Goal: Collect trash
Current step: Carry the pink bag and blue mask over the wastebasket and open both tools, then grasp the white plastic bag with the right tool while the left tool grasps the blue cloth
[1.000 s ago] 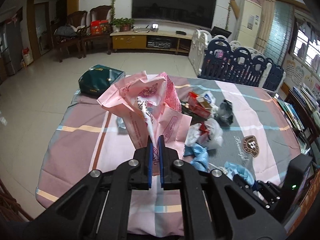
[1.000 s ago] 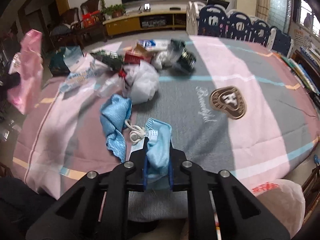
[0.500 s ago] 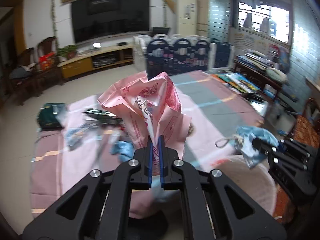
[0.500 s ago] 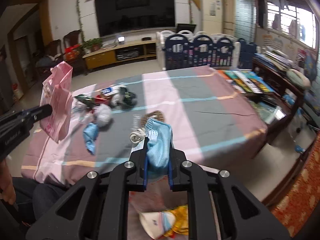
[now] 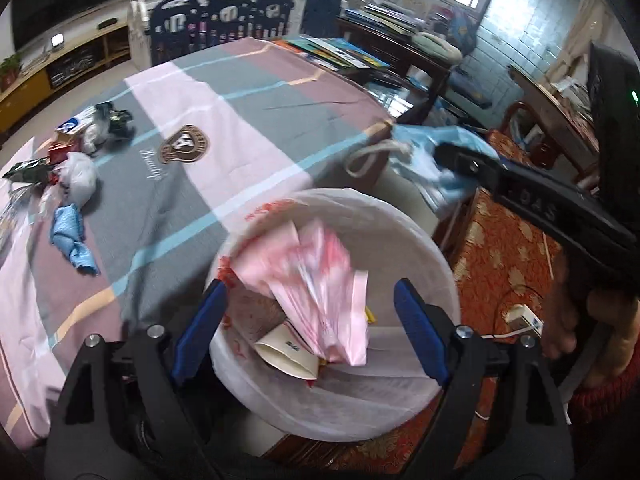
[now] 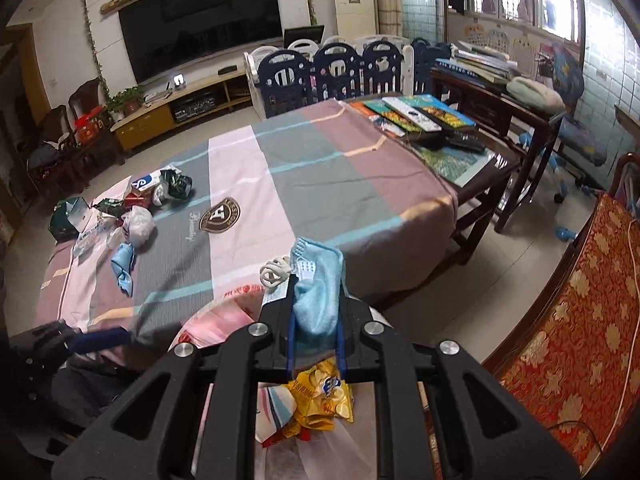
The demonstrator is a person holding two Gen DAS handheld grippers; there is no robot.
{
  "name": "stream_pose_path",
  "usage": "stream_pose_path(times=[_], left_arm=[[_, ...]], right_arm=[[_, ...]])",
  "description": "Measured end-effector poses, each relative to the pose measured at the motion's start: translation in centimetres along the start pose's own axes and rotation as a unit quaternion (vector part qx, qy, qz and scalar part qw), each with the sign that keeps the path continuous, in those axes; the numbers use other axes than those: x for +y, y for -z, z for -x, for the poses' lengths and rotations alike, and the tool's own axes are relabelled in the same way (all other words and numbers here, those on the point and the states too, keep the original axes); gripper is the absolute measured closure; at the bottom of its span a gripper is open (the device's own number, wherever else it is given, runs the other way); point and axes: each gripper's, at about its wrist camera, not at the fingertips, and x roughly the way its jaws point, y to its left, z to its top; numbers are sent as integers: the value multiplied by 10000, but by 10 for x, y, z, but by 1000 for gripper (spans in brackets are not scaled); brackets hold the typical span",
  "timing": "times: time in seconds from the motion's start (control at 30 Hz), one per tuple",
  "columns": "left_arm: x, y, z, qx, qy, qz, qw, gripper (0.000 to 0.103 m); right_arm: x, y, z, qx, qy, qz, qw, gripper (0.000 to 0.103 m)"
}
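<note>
A home living room: wall television [image 6: 200, 20], baby playpen fence [image 6: 340, 72], cloth-covered table [image 6: 320, 184], upholstered chair [image 6: 580, 320].

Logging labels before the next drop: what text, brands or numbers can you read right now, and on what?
"DAS", partly readable, on the right gripper's black arm.
Tablecloth crest: a large letter inside and cursive script beside it, too blurred to read.
Bin liner: red print on the rim, unreadable.
Paper cup in the bin: small dark mark, unreadable.
Yellow snack wrapper: logo too small.
</note>
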Motion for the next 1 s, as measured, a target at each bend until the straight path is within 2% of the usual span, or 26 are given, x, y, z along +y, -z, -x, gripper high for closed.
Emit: stream_pose_path(times=[0.07,0.13,0.2,0.27,0.43,0.5,0.57,0.63,0.7,0.77,0.87,0.93,1.0], left_arm=[[14,-2,4,-73,-114,204,9997,18],[36,-5,12,-230,-265,545,9979,17],[56,-5,18,-362,-473,860,9945,17],[76,-6,26,-490,-805,1128,9891,17],[133,-4,42,-640,-1418,1812,9711,15],[167,4,52,-706,-1734,2276,9556,15],[203,15,64,-788,-2121,2805,9328,15],[235,29,78,-864,-2526,3341,9039,15],[260,44,90,-916,-2768,3767,8793,15],[278,55,96,-941,-2867,4077,8618,15],[292,64,98,-900,-3011,4314,8456,15],[295,67,96,-869,-3084,4339,8420,15],[295,67,92,-812,-3107,4333,8421,15]], right_arm=[[3,4,-4,93,-56,2,9999,86],[7,8,-8,176,-100,30,9998,78],[7,10,-9,168,-180,-33,9997,57],[9,11,-8,130,-196,-95,9997,49],[18,6,-13,145,-210,-67,9997,47],[26,5,-19,190,-262,-32,9995,47],[39,3,-27,256,-353,31,9990,47],[62,0,-39,304,-524,199,9980,47],[88,-3,-55,308,-644,388,9967,47],[116,-9,-72,317,-820,542,9947,47],[166,-25,-108,390,-1152,714,9900,47],[200,-37,-131,417,-1226,877,9877,47],[235,-45,-155,505,-1256,1096,9847,46]])
